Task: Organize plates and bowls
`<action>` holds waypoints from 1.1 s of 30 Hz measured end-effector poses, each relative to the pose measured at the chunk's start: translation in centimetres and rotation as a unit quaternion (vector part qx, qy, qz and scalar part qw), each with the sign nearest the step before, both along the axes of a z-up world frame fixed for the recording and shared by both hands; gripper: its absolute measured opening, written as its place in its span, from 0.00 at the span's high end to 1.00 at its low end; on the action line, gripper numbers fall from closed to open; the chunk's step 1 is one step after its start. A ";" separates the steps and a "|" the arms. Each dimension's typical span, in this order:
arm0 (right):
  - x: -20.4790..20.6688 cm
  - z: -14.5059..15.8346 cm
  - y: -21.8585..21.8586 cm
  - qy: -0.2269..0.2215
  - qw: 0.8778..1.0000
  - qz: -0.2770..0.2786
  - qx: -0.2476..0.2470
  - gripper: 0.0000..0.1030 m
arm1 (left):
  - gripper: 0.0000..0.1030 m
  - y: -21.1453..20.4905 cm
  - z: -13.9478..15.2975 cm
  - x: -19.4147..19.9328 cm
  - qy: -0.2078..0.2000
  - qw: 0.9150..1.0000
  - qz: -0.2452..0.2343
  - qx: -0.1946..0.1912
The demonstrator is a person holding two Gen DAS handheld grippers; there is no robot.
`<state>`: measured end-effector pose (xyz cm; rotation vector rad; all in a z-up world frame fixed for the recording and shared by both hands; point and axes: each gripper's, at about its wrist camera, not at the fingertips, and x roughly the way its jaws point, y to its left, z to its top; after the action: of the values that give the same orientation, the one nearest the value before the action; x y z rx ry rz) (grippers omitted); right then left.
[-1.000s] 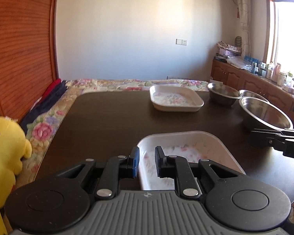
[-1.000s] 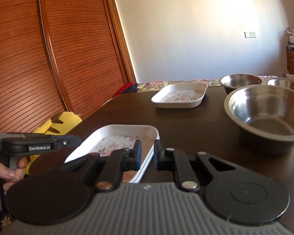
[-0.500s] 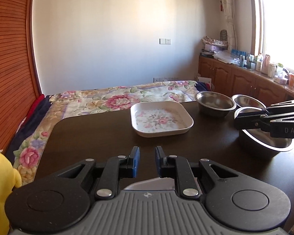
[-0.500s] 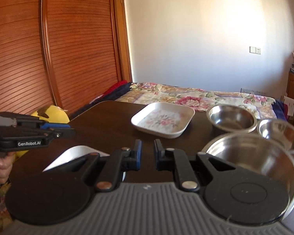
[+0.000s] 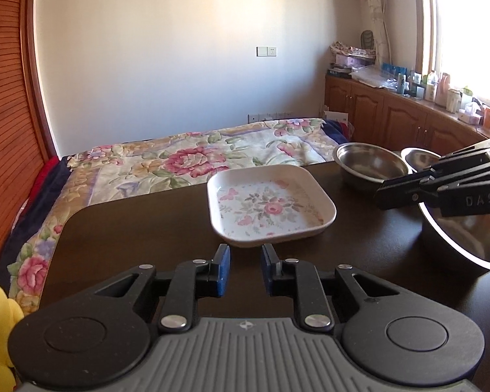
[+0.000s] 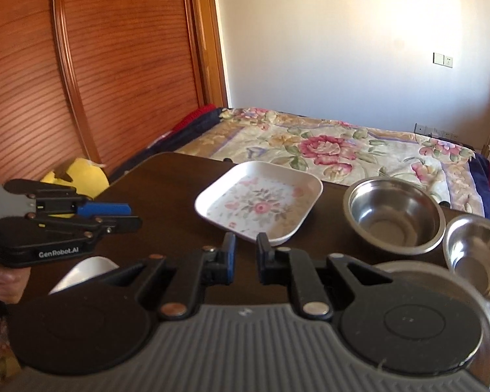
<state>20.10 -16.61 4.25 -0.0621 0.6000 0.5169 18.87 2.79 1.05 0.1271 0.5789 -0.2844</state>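
Observation:
A white square plate with a flower print [image 5: 271,205] lies on the dark table [image 5: 147,228], just ahead of my left gripper [image 5: 245,271]. That gripper's jaws are opening, with nothing between the blue pads. My right gripper [image 6: 245,258] is shut and empty, a little short of the same plate [image 6: 261,202]. Steel bowls stand to the right: a medium one [image 6: 392,215], a small one [image 6: 477,251] and a large one [image 6: 418,269] partly under the right gripper's body. A second white plate [image 6: 88,268] peeks out near the left gripper [image 6: 134,215].
A bed with a flowered cover [image 5: 196,156] lies beyond the table's far edge. A yellow plush toy [image 6: 78,176] sits at the table's left, by the wooden slatted doors. Cabinets with bottles [image 5: 408,114] run along the window on the right.
Both grippers have moved forward over the table toward the flowered plate. The near white plate has dropped out of the left wrist view. The left jaws stand slightly wider.

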 end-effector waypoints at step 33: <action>12.1 -2.5 1.4 0.096 0.988 0.016 -0.121 0.63 | 0.60 0.6 -3.4 10.9 0.054 0.998 0.004 0.010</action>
<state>32.18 -15.21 1.72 -0.2547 0.8507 0.4831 29.73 3.36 -2.33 0.1292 0.6902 -0.2798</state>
